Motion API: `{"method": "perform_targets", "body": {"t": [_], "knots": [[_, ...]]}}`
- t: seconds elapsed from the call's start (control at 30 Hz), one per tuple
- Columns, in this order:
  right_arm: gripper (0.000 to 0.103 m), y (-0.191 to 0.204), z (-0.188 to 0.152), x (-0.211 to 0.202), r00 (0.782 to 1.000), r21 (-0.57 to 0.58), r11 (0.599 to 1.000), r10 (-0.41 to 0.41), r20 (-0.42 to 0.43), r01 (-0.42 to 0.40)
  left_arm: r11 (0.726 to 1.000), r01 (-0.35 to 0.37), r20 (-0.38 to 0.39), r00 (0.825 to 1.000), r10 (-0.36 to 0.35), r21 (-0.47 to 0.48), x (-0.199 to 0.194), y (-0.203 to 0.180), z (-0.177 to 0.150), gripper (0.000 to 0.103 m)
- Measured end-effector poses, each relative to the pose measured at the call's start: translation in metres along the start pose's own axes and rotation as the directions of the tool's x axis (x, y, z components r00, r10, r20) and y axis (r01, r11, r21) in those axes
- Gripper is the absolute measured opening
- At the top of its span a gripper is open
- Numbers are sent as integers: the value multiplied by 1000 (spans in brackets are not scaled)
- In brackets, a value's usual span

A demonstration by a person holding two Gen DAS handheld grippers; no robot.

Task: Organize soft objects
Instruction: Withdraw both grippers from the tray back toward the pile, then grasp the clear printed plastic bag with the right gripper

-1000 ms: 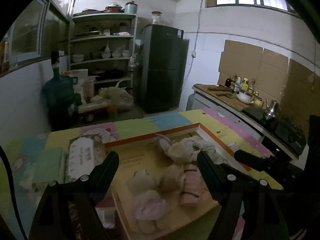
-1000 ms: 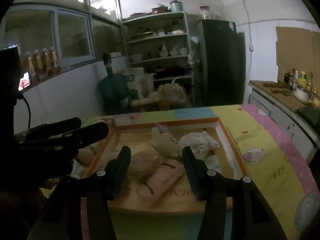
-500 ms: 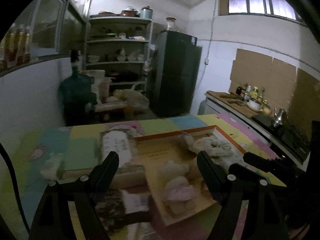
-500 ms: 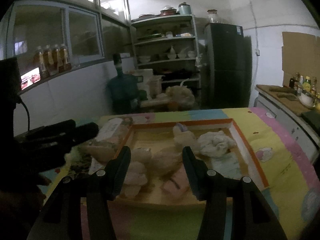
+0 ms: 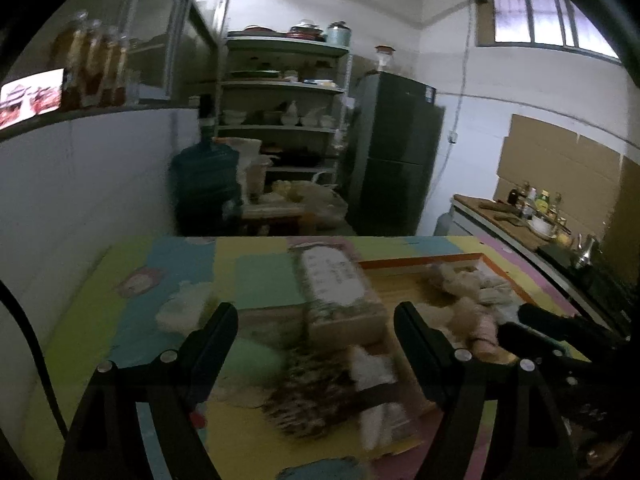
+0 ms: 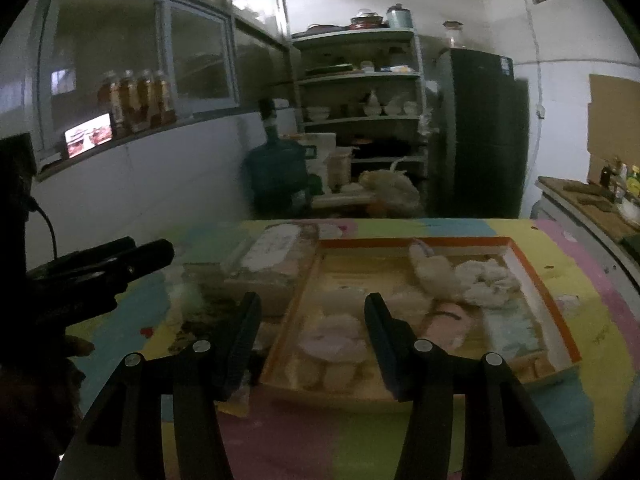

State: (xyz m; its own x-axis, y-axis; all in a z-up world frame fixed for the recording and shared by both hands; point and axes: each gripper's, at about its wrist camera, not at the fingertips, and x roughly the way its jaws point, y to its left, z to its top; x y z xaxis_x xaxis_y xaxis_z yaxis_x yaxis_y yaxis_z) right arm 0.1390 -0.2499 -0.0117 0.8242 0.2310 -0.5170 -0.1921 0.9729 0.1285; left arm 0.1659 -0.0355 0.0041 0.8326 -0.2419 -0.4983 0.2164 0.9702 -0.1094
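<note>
An orange-rimmed tray point(image 6: 532, 280) on the colourful table holds several soft toys: a cream plush point(image 6: 434, 272), white cloth point(image 6: 488, 280), a pink piece point(image 6: 448, 322) and a pale plush point(image 6: 332, 340). The tray also shows in the left wrist view point(image 5: 424, 263). My left gripper point(image 5: 316, 316) is open and empty above a dark fuzzy object point(image 5: 316, 396) and a green soft thing point(image 5: 252, 360). My right gripper point(image 6: 312, 306) is open and empty over the tray's near left corner.
A tissue pack point(image 5: 336, 280) lies left of the tray, on a box. A white soft lump point(image 5: 184, 308) lies on the mat at the left. Shelves point(image 6: 360, 92), a fridge point(image 6: 480, 132) and a water jug point(image 6: 276, 176) stand behind the table. A counter with bottles point(image 5: 528, 208) is at the right.
Both grippers have swung left and pulled back. The tray has shifted to the right in both views. The tissue pack and the dark fuzzy object now lie before the left gripper.
</note>
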Motion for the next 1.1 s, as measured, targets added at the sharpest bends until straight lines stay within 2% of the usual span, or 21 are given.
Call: {"method": "perform_targets", "body": {"t": [0.27, 0.4, 0.73, 0.9, 1.1], "knots": [[55, 24, -9, 11, 999, 8, 1000, 24, -30, -24, 998, -49, -21, 999, 49, -27, -3, 39, -22, 80], [55, 35, -18, 16, 998, 50, 998, 46, -41, -44, 998, -62, -34, 998, 61, -31, -4, 55, -32, 80], [56, 63, -41, 48, 989, 86, 994, 85, -120, -75, 998, -48, -114, 993, 42, -45, 8, 84, -60, 80], [55, 67, -55, 66, 980, 105, 992, 85, -178, -67, 998, -34, -124, 992, 27, -54, 11, 94, -67, 80], [56, 67, -53, 75, 981, 122, 991, 70, -183, -48, 998, -8, -126, 992, 0, -60, 15, 99, -69, 80]]}}
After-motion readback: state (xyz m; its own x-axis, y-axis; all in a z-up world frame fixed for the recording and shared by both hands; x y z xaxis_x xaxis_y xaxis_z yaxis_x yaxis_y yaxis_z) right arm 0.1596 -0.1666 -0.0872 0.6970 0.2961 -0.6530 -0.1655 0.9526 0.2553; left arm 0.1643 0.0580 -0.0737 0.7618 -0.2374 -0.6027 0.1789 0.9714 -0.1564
